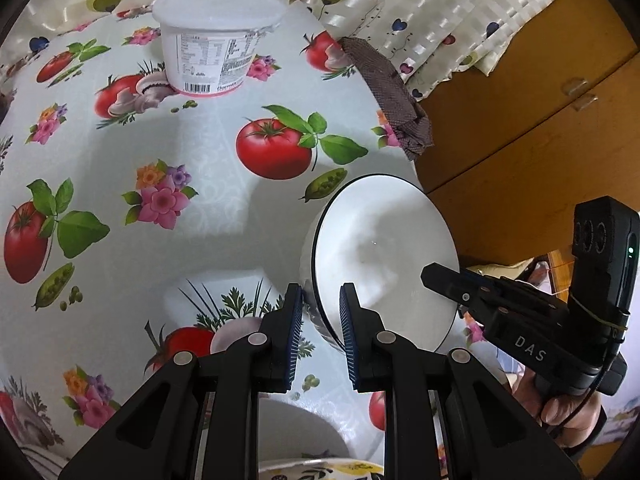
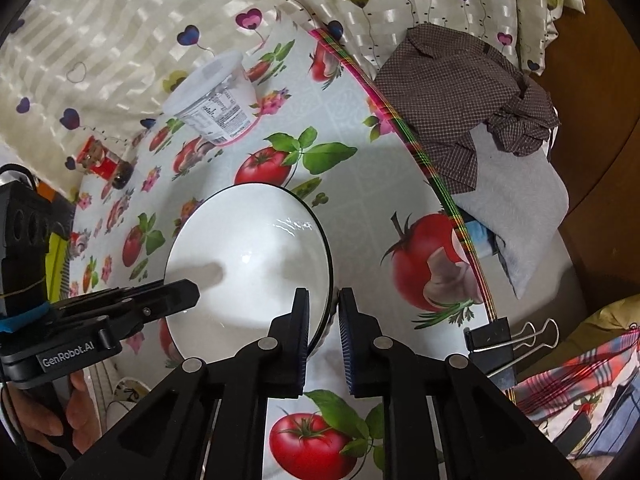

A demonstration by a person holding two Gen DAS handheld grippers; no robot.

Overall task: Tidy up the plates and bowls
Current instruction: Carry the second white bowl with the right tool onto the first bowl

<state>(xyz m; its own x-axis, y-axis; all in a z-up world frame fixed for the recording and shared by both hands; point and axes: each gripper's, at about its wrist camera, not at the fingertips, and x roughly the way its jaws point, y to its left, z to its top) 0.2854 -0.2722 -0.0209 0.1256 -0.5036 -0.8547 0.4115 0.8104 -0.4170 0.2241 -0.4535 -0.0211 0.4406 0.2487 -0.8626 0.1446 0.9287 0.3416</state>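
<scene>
a white bowl (image 2: 248, 264) with a thin dark rim is seen standing on the table (image 1: 192, 184), near its right edge, on a cloth printed with tomatoes and flowers. its left rim is clamped between the pads of the left gripper (image 1: 321, 300), one finger (image 1: 294, 312) outside the wall and the other inside. the opposite rim is pinched by the right gripper (image 2: 324, 300), whose jaws are narrowed onto the bowl's edge. each tool is also caught from the side by the other camera, reaching over the bowl, with a hand (image 1: 568, 412) wrapped around its handle. whether the bowl is lifted clear of the cloth or resting on it cannot be made out. well behind the bowl a lidded white plastic tub (image 1: 218, 40) is set, and a brown checked cloth (image 2: 460, 96) is draped over the table's far right edge.
</scene>
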